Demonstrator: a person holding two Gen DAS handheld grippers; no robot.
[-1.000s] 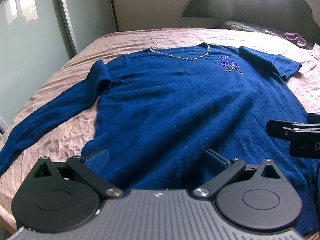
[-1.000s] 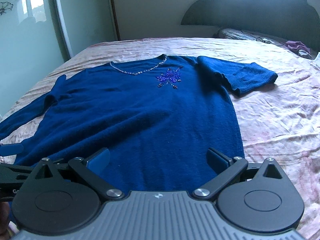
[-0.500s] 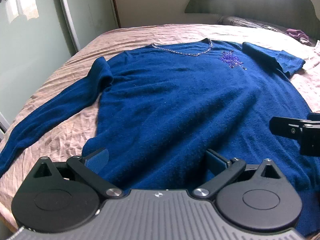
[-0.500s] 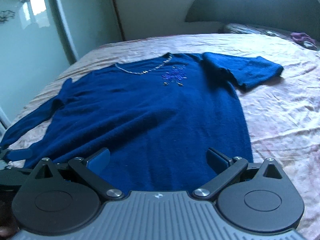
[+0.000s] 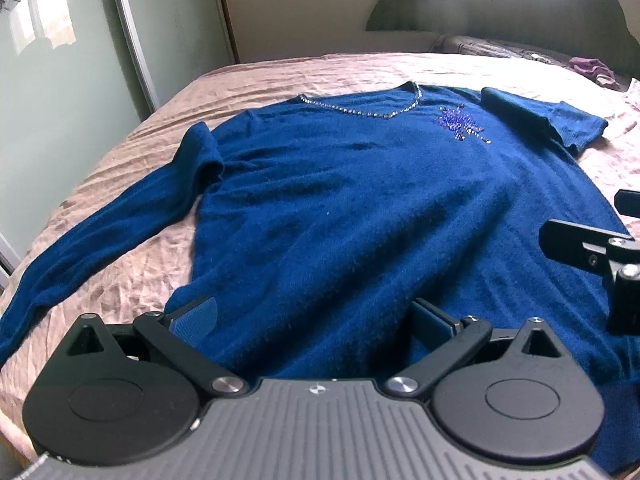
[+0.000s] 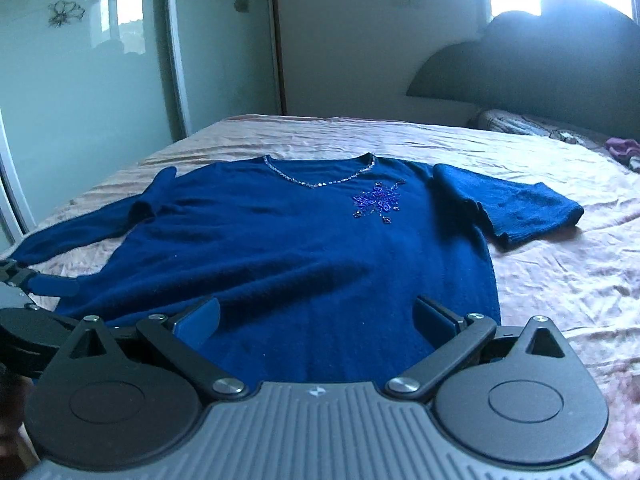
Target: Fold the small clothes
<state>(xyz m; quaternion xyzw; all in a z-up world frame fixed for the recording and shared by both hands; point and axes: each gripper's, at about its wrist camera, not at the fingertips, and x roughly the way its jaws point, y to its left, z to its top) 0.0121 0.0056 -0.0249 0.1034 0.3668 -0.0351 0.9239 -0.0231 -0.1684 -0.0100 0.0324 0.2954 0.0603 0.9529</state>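
While the blue sweater (image 6: 304, 256) lies flat on the bed (image 6: 560, 280), your left gripper (image 5: 314, 316) & right gripper (image 6: 316, 316) gape wide at its hem, holding nothing.

Right tongs (image 6: 316, 322) spread wide over blue sweater (image 6: 304, 248) hem; bed (image 6: 560, 280) beneath.

sweater (image 5: 360, 216) flat on bed (image 5: 132, 160), ahead of both claws | neckline far end | pillow (image 6: 528, 126) beyond, right | wardrobe (image 6: 80, 120) left
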